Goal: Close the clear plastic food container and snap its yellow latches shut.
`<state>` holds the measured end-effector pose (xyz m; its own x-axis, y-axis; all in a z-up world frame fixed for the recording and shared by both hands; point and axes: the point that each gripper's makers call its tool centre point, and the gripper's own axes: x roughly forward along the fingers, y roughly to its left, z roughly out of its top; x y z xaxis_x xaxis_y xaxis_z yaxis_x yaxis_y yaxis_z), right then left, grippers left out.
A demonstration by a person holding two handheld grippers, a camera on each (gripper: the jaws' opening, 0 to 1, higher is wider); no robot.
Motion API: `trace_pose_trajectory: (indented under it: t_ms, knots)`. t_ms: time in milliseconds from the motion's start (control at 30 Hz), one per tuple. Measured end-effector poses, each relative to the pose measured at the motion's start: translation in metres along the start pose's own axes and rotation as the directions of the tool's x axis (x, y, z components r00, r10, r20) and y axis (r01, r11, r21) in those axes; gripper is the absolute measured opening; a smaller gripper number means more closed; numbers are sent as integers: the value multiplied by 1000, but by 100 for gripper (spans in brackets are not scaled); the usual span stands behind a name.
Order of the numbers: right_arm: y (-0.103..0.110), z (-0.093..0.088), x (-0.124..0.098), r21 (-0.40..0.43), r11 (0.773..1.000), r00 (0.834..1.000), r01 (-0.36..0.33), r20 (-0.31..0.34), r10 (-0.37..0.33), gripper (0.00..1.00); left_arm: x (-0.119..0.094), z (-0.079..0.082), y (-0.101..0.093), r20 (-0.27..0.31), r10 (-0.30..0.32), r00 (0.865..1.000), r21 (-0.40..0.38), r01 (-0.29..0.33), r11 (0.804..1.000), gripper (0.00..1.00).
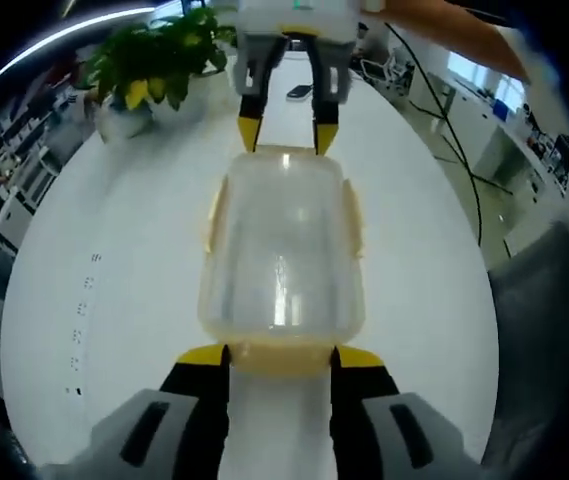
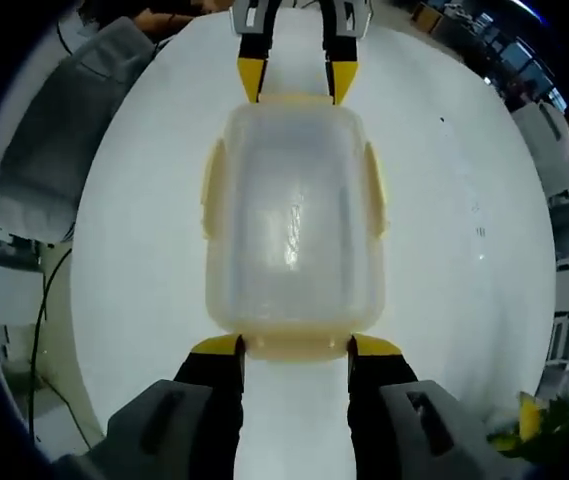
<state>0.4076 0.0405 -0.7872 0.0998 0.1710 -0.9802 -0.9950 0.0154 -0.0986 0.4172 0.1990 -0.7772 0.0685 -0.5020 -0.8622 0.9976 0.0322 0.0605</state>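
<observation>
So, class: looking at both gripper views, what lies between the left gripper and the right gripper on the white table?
The clear plastic food container lies between the left gripper and the right gripper, seen in both views.

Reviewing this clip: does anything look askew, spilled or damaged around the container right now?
Nothing stands out. The clear container sits flat on the white table with its lid on square, no spill or crack showing. The left gripper and right gripper each straddle a yellow latch at opposite ends, jaws open.
</observation>
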Motion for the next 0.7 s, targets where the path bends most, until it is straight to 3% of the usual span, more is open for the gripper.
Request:
trace_pose_trajectory:
  t_ms: [467,700]
  knots:
    - [12,14,-1,5,1000,999,-26,30,26,37,-5,-16,-11,-53,-34,998,-22,33,999,34]
    - [13,13,5,23,999,999,-32,31,31,37,-4,-17,-14,-51,-45,998,-32,43,999,34]
